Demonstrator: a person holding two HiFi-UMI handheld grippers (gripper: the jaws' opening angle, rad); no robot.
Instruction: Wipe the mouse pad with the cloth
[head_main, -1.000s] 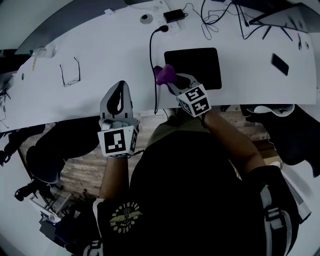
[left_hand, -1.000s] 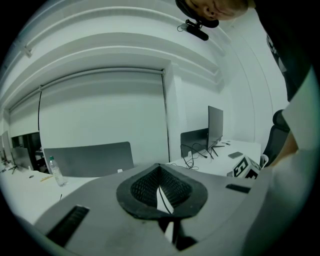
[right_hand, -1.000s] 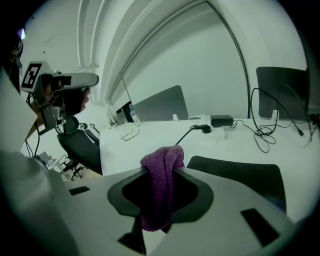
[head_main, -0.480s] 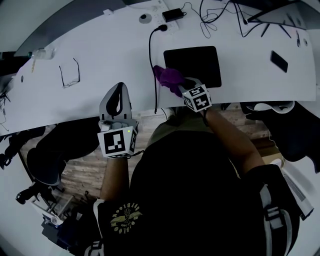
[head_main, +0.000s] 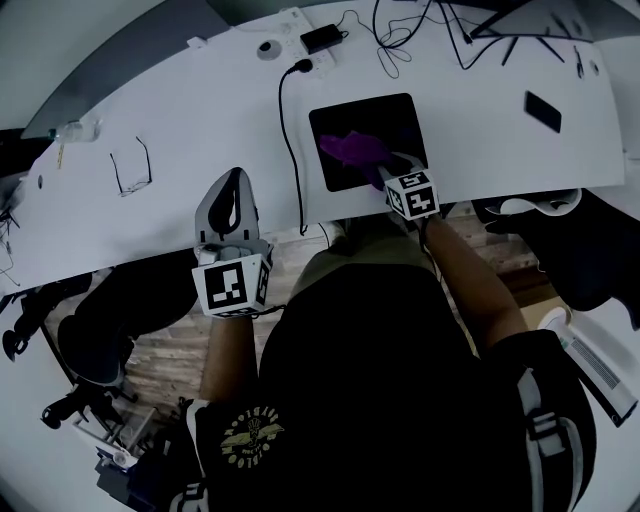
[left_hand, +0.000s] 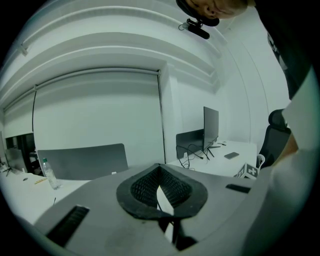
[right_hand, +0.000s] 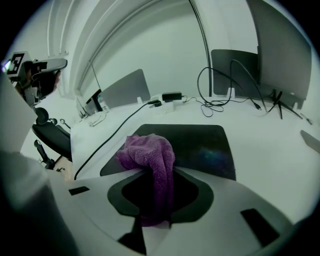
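A black mouse pad (head_main: 390, 120) (right_hand: 200, 142) lies on the white desk (head_main: 180, 180). A purple cloth (head_main: 352, 150) (right_hand: 150, 152) rests bunched on the pad's near left part. My right gripper (head_main: 385, 165) (right_hand: 159, 187) is shut on the cloth, its jaws over the pad's near edge. My left gripper (head_main: 232, 195) (left_hand: 159, 192) is held above the desk's near edge, left of the pad. Its jaws are shut with nothing between them, pointing up and away from the desk.
A black cable (head_main: 290, 140) runs along the pad's left side from a power strip (head_main: 300, 40). Glasses (head_main: 130, 165) lie at the desk's left. A phone (head_main: 543, 110) lies right of the pad. More cables (head_main: 400, 30) and a monitor stand are at the back.
My right gripper has carried the cloth rightward from the pad's left edge onto the pad. The left gripper has stayed where it was.
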